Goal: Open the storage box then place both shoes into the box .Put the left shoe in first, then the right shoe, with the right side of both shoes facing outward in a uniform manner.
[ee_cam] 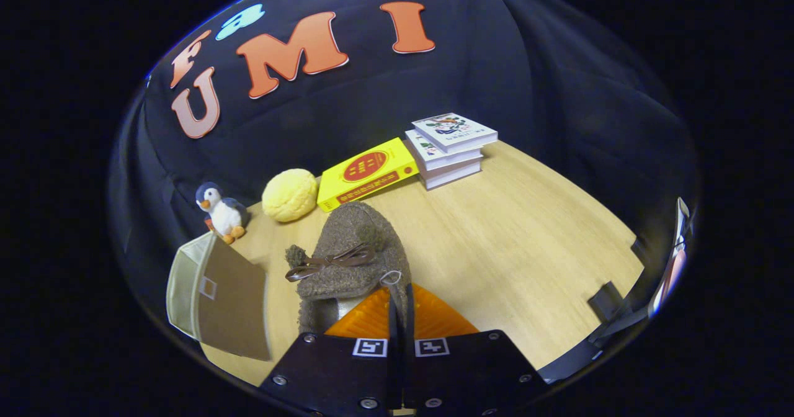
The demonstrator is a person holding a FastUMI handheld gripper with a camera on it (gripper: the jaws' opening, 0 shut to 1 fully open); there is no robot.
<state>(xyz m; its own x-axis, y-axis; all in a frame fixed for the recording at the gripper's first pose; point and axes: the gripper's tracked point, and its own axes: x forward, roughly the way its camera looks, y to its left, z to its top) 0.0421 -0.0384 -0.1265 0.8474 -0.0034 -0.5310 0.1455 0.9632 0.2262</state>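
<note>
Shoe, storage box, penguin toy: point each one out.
Shoe (353,262), gripper view: on its fuzzy brown upper, by the bow, held between the fingers.
Storage box (231,299), gripper view: on its brown lid panel.
Penguin toy (222,214), gripper view: on its white belly.

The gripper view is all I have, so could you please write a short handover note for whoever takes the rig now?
Gripper: fingers closed together on the rear edge of a brown shoe, which it holds up above the table.
Box: beside the shoe, near the penguin; its brown lid looks swung open.
Done: box apparently opened, one shoe picked up. I cannot tell which shoe it is.
Left: put this shoe in the box, then the other, right sides outward.
</note>
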